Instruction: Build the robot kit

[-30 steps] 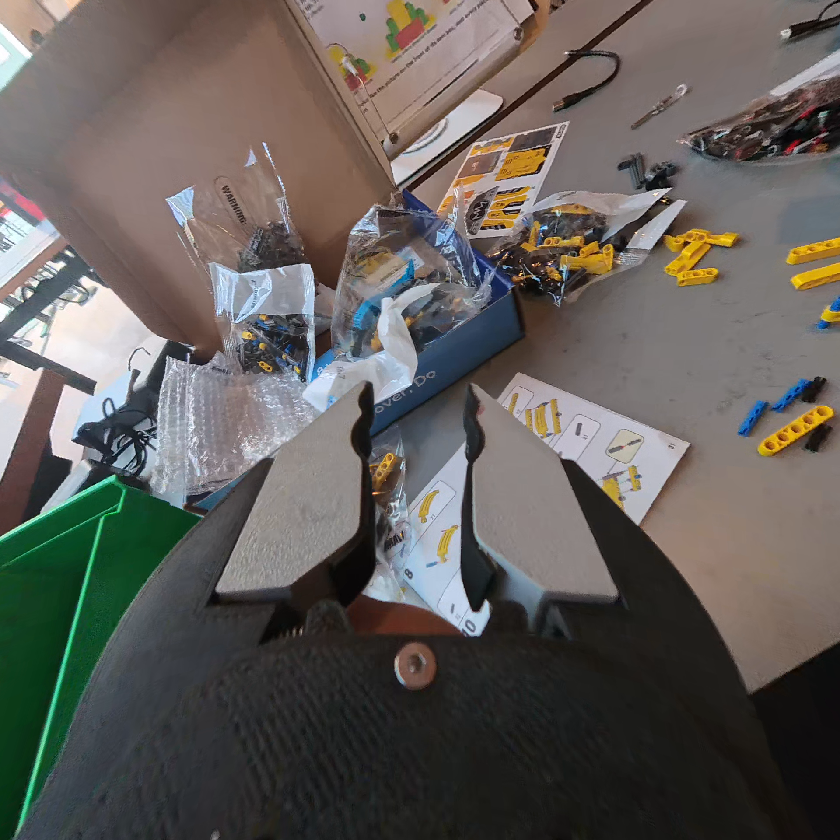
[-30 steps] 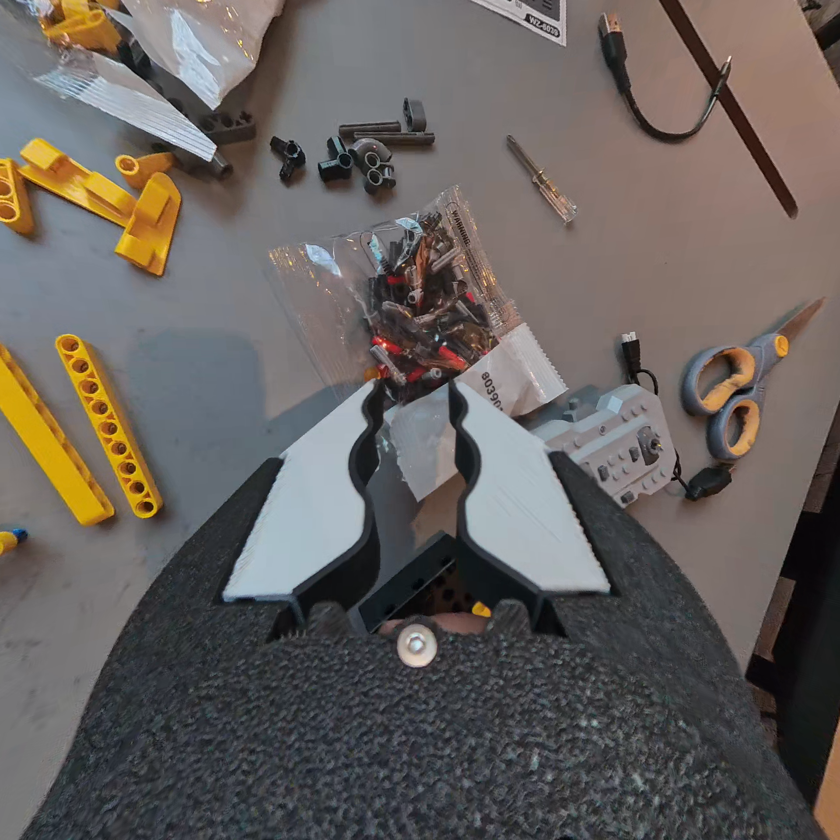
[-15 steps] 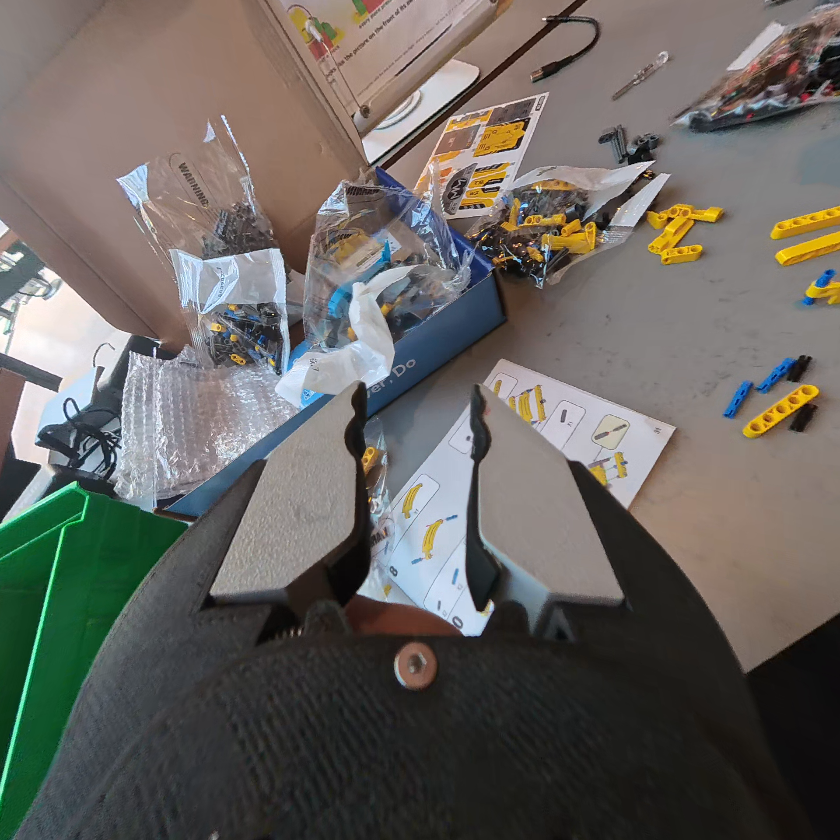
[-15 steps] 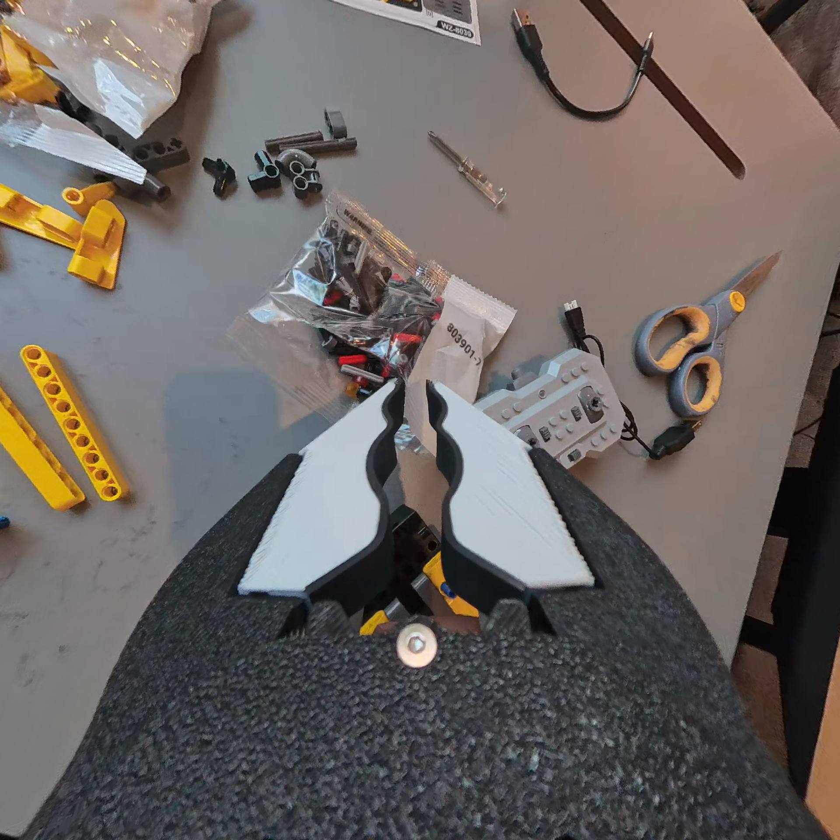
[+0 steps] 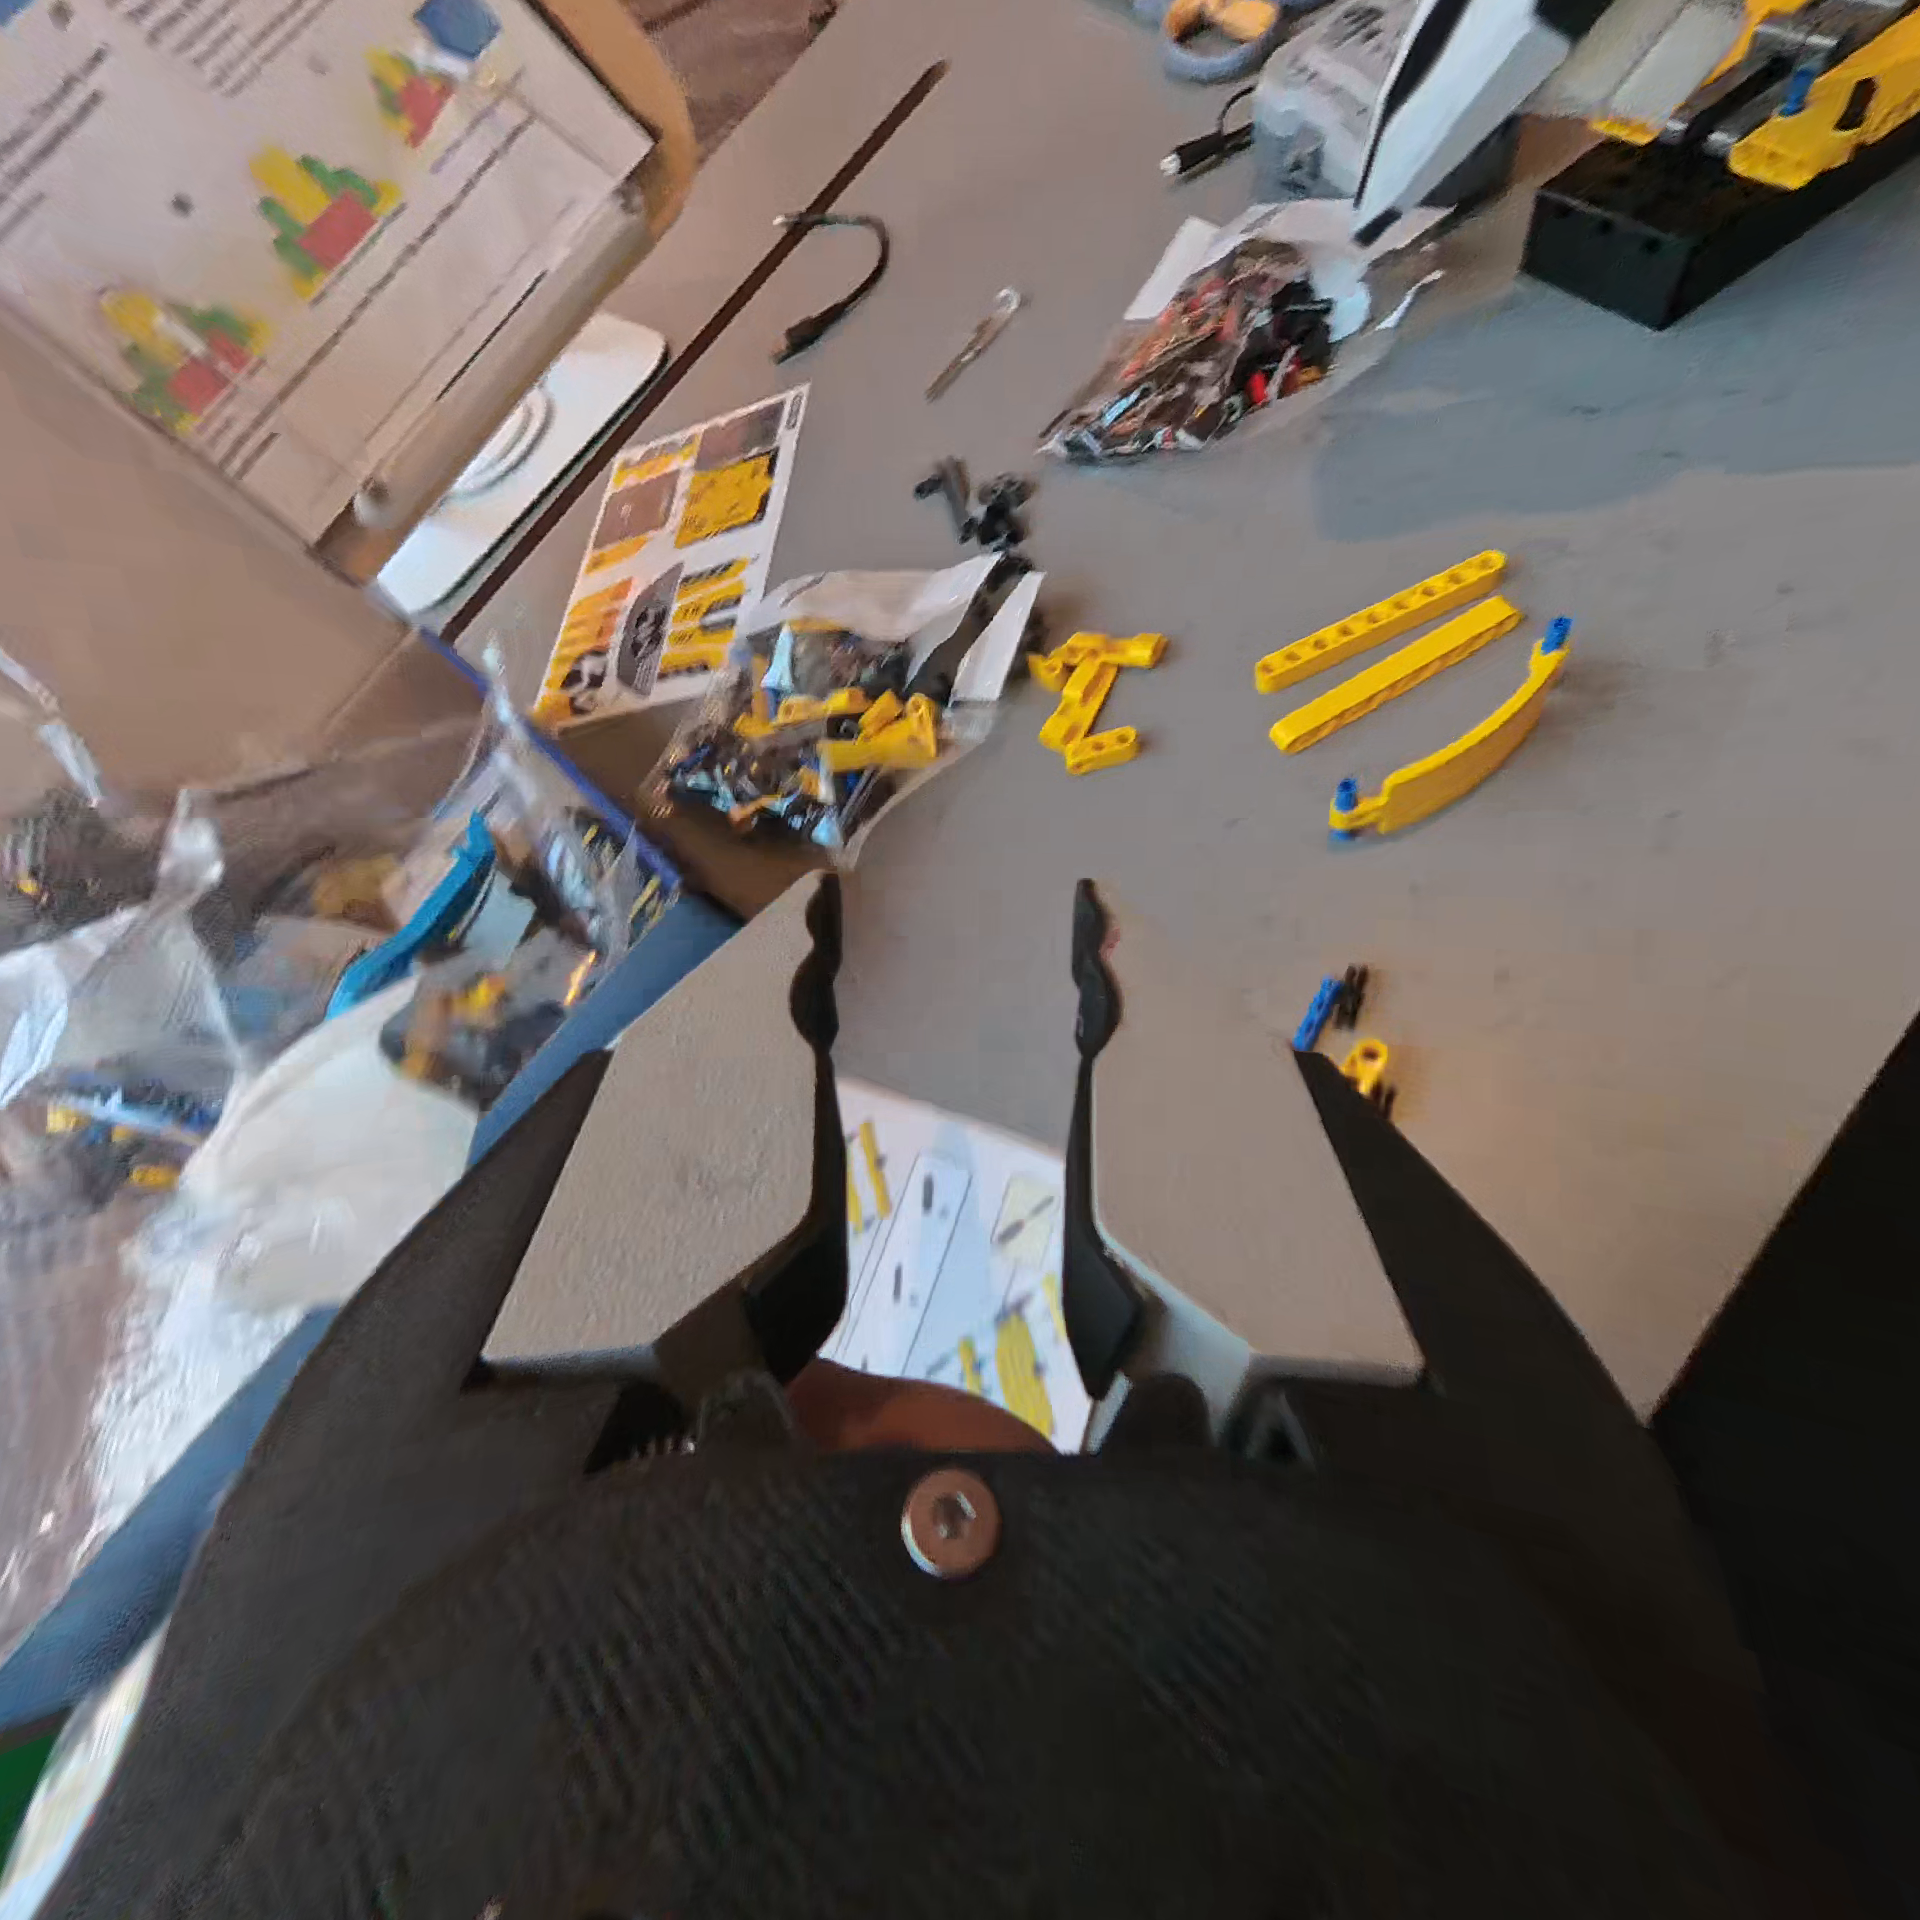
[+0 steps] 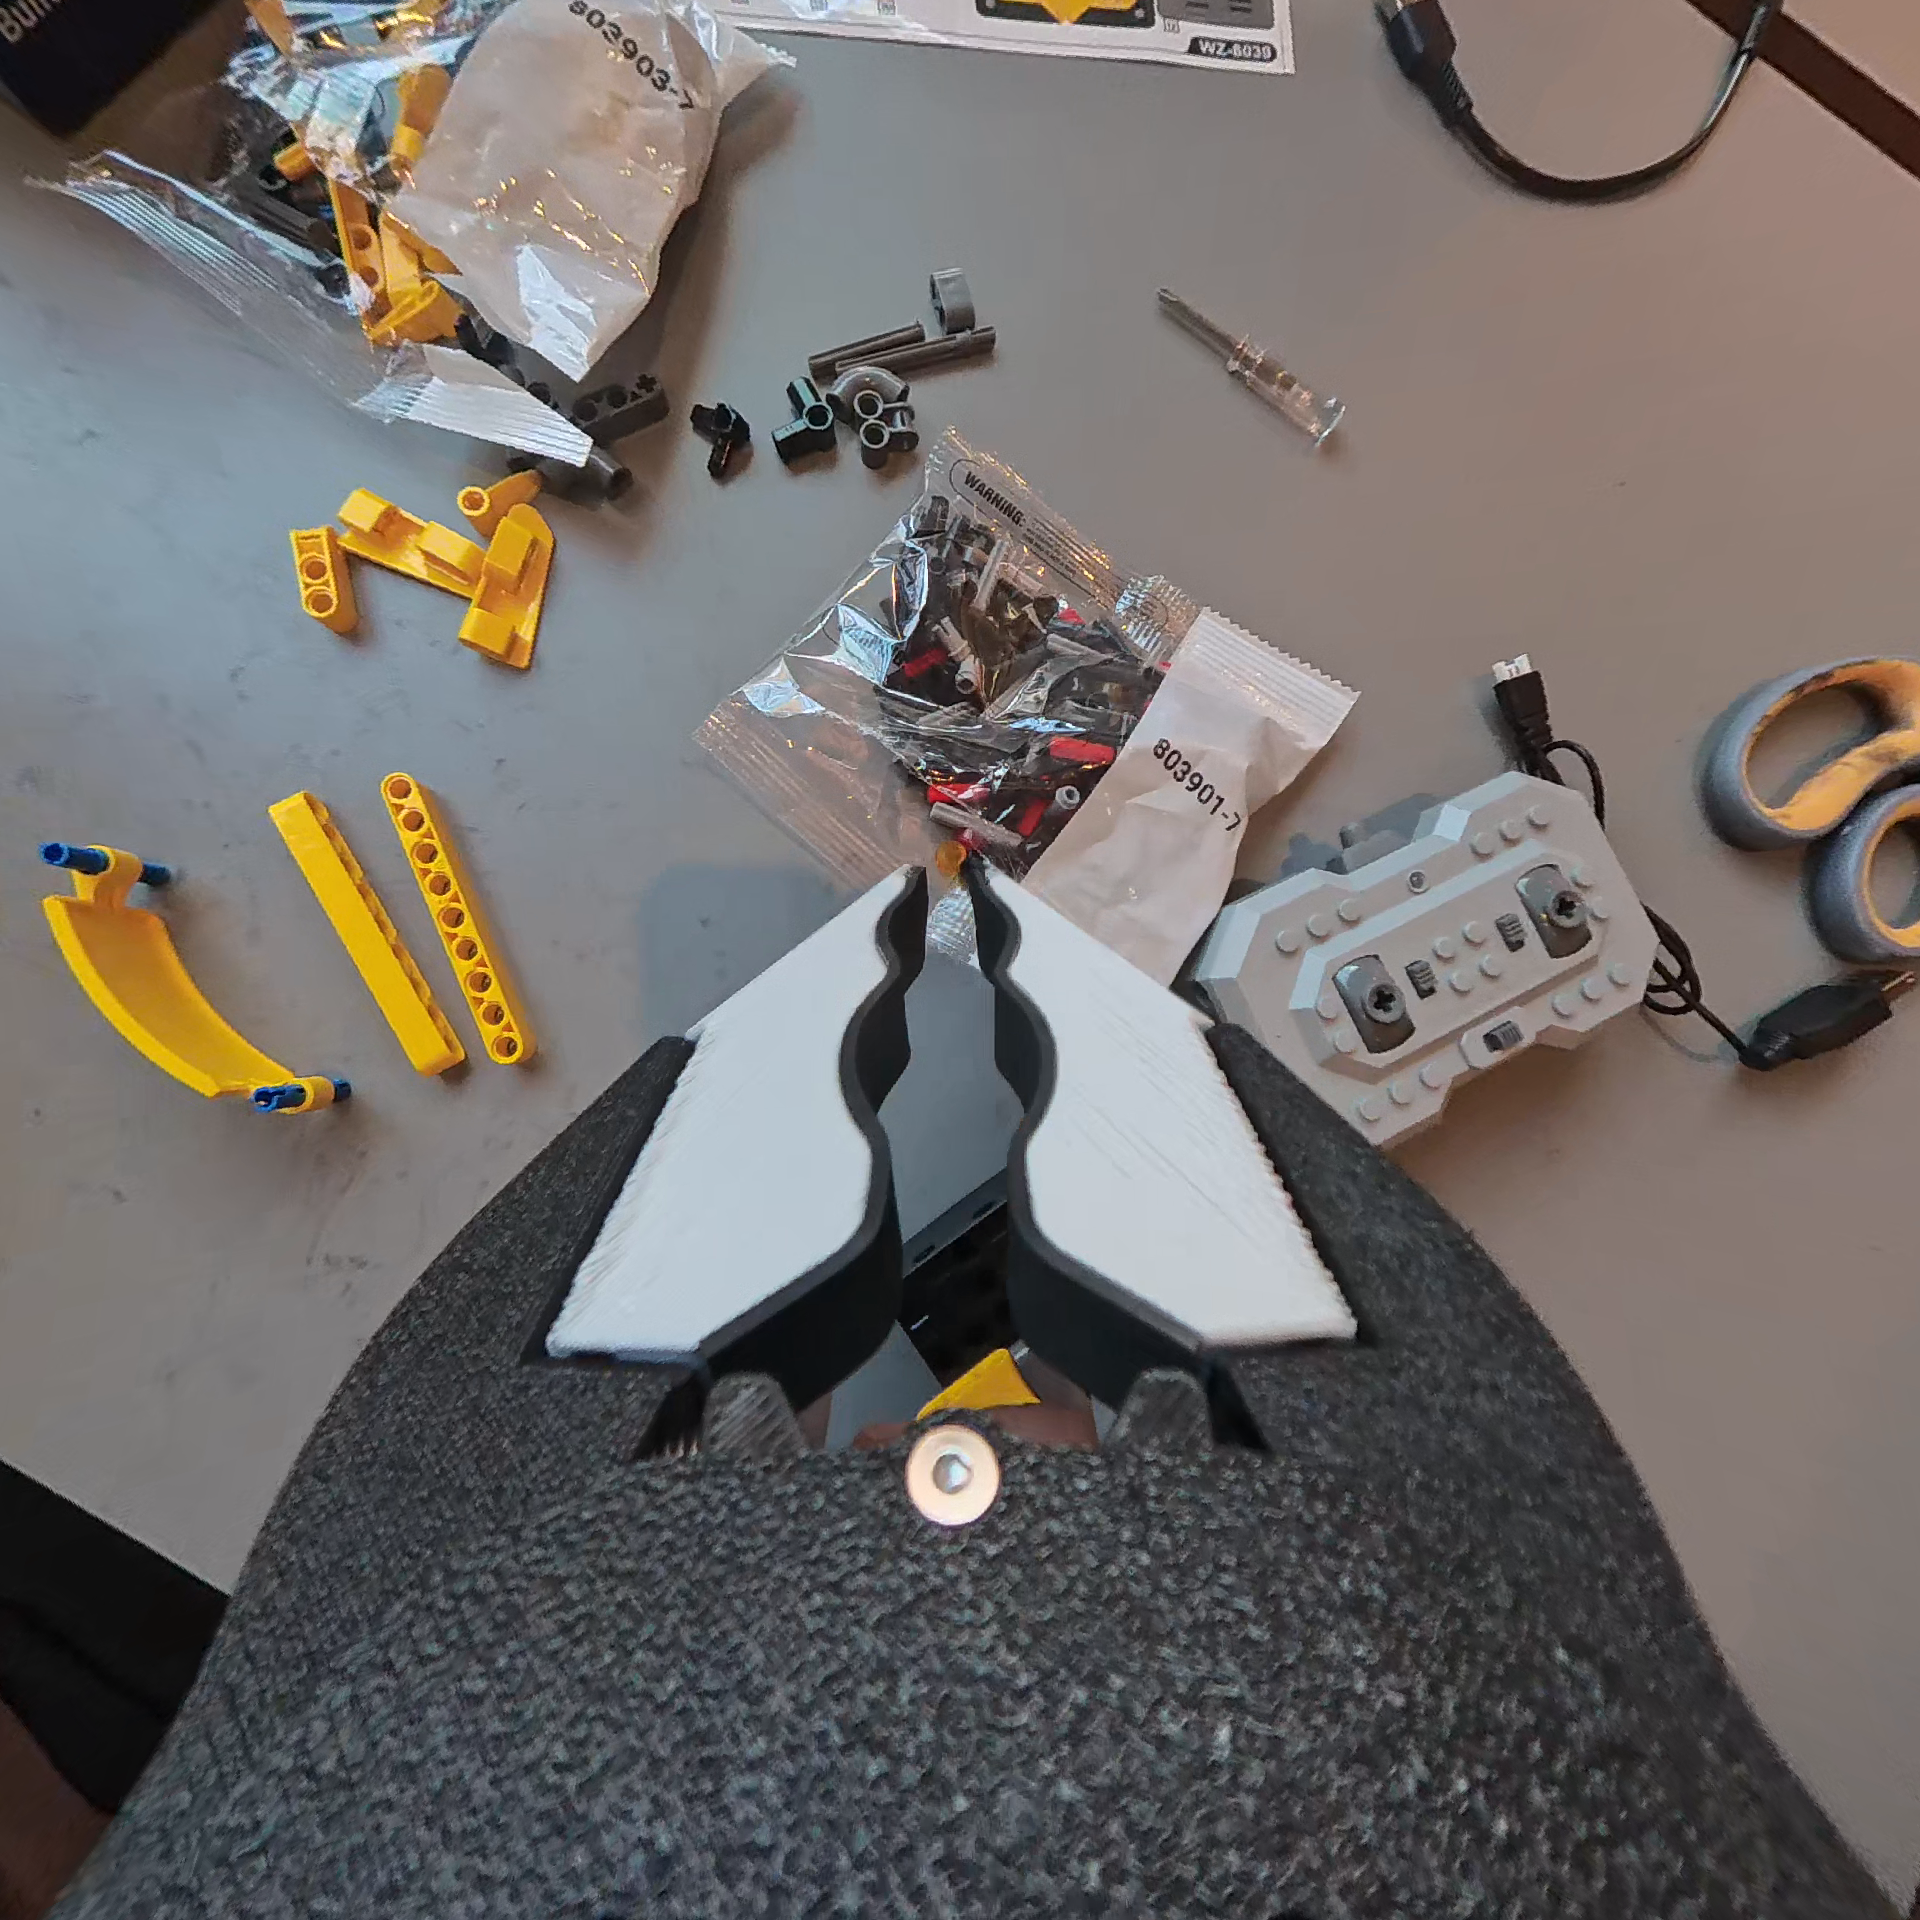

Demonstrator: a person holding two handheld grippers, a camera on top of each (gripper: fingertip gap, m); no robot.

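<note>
The right gripper has its fingers drawn narrow, pinching the near corner of a clear bag of small black, grey and red parts with a white end strip, lying on the grey counter beside a grey control box. The left gripper hangs wide and empty over an instruction sheet, near a blue box.

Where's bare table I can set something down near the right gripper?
Bare grey table lies right of the right gripper, below the grey battery box. Another patch lies between the yellow beams and parts bag. Top left is crowded.
</note>
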